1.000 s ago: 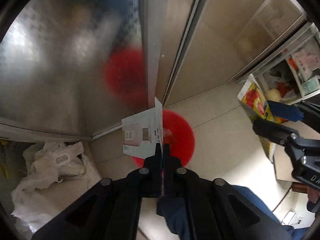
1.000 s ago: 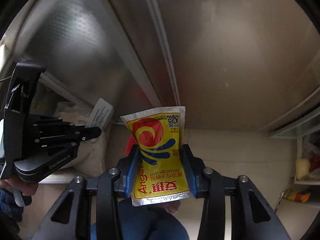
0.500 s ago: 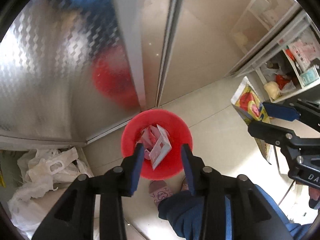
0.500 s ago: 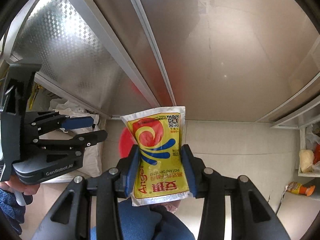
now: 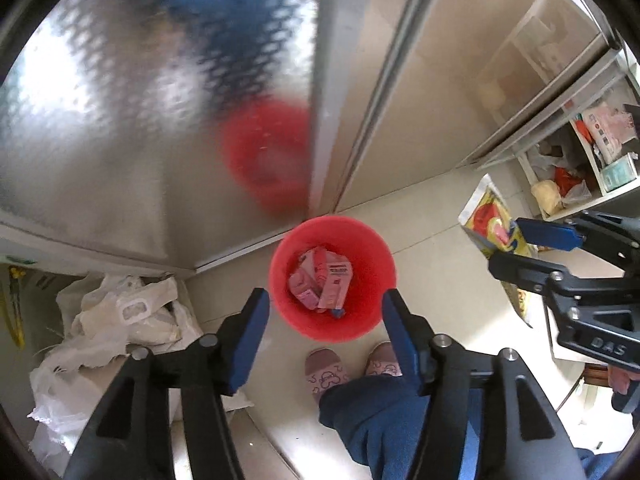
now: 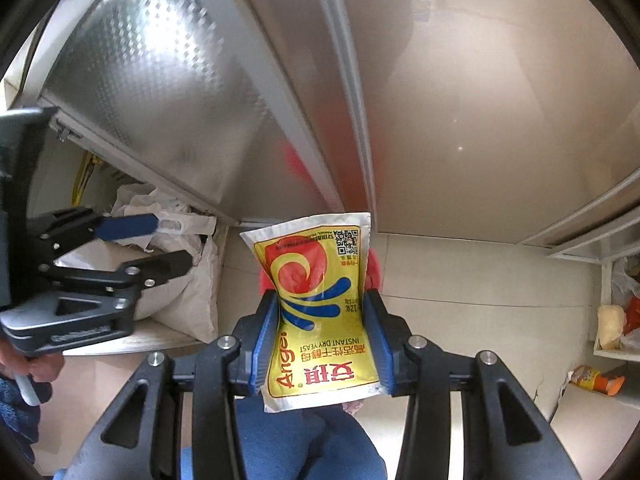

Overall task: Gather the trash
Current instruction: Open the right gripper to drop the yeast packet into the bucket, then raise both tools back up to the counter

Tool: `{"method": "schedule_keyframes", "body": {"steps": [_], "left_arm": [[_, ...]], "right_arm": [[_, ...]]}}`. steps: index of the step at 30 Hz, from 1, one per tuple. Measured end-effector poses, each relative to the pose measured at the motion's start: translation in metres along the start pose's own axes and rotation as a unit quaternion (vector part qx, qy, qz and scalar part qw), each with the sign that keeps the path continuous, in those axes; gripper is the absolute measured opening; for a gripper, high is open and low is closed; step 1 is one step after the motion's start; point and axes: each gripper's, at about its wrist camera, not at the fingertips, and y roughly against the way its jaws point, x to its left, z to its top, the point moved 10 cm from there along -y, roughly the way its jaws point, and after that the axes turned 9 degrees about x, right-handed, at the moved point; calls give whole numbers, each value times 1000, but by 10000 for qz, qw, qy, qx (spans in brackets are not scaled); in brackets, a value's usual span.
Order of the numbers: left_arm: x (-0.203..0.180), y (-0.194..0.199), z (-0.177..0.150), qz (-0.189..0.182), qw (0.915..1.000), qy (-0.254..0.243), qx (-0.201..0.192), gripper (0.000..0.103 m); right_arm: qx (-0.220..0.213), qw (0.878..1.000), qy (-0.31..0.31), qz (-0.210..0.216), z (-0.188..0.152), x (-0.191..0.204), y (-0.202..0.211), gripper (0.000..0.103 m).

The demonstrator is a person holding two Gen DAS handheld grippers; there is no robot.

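The left gripper (image 5: 324,312) hangs over a red bin (image 5: 376,264) standing on the pale tiled floor (image 5: 432,280), its blue-padded jaws spread wide with nothing between them. Inside the bin lie a pink carton (image 5: 334,284) and some smaller pink wrappers (image 5: 302,286), pressed against one another near the bottom. The bin sits close to the foot of a brushed metal cabinet door (image 5: 120,140), which shows a blurred red reflection of it. To the left of the bin, white plastic bags (image 5: 116,320) are heaped on a low ledge. Two pink slippers (image 5: 326,368) show just below the bin.

The right gripper (image 6: 320,312) is clamped on a yellow yeast packet (image 6: 316,308), one pad on each long edge, the packet upright with its printing upside down to the camera. Behind the packet only slivers of red show, probably the bin's rim. In the left wrist view the packet appears to the right of the bin, apart from it. Open shelves (image 6: 616,320) at far right hold bags and packets too small to identify.
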Motion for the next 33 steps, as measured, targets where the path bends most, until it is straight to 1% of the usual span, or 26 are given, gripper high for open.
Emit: {"method": "schedule_keyframes", "body": {"steps": [2, 4, 6, 10, 12, 15, 17, 18, 19, 20, 22, 23, 26, 28, 30, 33], "left_arm": [[8, 2, -2, 37, 10000, 67, 3, 64], [17, 4, -4, 86, 9999, 130, -12, 76], [26, 5, -6, 151, 9997, 202, -23, 82], [39, 5, -11, 275, 9993, 258, -28, 83], [45, 2, -14, 264, 9991, 332, -8, 83], [55, 0, -17, 278, 9986, 440, -10, 83], [62, 2, -19, 387, 9978, 522, -100, 83], [64, 2, -18, 423, 9976, 538, -135, 83], [64, 3, -18, 422, 9976, 533, -159, 83], [64, 4, -18, 415, 9976, 518, -172, 83], [63, 7, -19, 415, 9979, 457, -178, 83], [62, 10, -19, 410, 9981, 426, -191, 83], [59, 27, -17, 371, 9981, 422, -267, 83], [53, 44, -17, 322, 9981, 377, -354, 83], [46, 65, -18, 350, 9980, 307, -420, 83], [36, 99, -22, 386, 9977, 292, -463, 83]], "right_arm": [[118, 9999, 66, -9, 2, 7, -9, 40], [189, 9997, 128, -10, 5, 15, -18, 41], [237, 9995, 197, -8, 8, 23, -27, 41], [208, 9984, 484, -227, 12, 39, -40, 42], [291, 9978, 559, -219, 12, 44, -49, 44], [331, 9981, 494, -133, 13, 46, -57, 45], [364, 9975, 564, -226, 12, 47, -64, 51], [348, 9970, 596, -358, 13, 48, -65, 59], [292, 9969, 621, -396, 14, 49, -65, 66], [249, 9970, 625, -378, 14, 50, -63, 71], [248, 9974, 592, -338, 12, 49, -58, 79], [239, 9975, 570, -348, 12, 49, -55, 79], [92, 9965, 566, -609, 10, 47, -35, 79], [78, 9973, 484, -550, 10, 47, -21, 79], [68, 9978, 400, -531, 9, 49, -4, 79], [49, 9976, 373, -576, 5, 51, 32, 79]]}}
